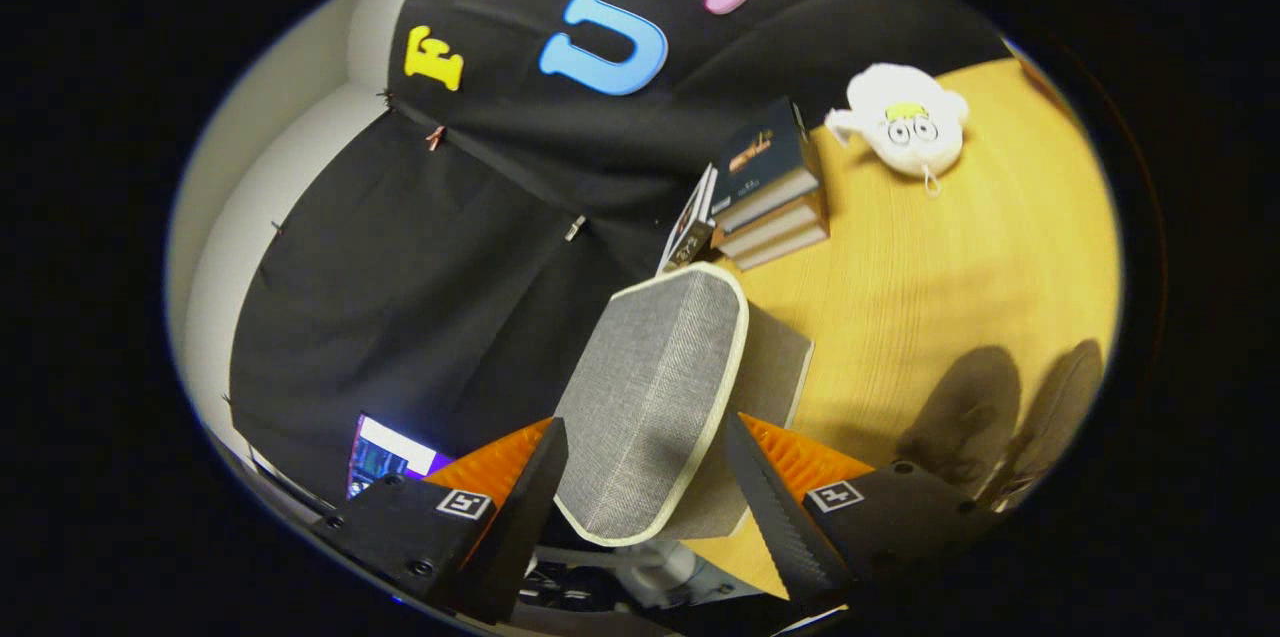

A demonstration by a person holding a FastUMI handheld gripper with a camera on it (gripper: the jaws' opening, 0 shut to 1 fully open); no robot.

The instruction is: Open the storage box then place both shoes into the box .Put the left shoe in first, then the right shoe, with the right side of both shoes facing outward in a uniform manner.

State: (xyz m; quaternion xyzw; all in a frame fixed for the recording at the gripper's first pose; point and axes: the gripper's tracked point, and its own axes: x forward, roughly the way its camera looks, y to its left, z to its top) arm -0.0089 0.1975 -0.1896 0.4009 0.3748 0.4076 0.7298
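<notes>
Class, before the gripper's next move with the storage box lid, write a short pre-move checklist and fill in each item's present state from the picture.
1. Lid lies between the fingers: ok.
2. Gripper fingers pressing on the lid: cannot tell; they stand apart, either side of it.
3. Lid raised off the storage box: ok, it stands tilted up.
4. Box inside free for shoes: cannot tell, the lid hides it.
5. Both shoes in reach on the table: ok, dark pair beside the fingers.
6. Books apart from the lid: ok.
</notes>
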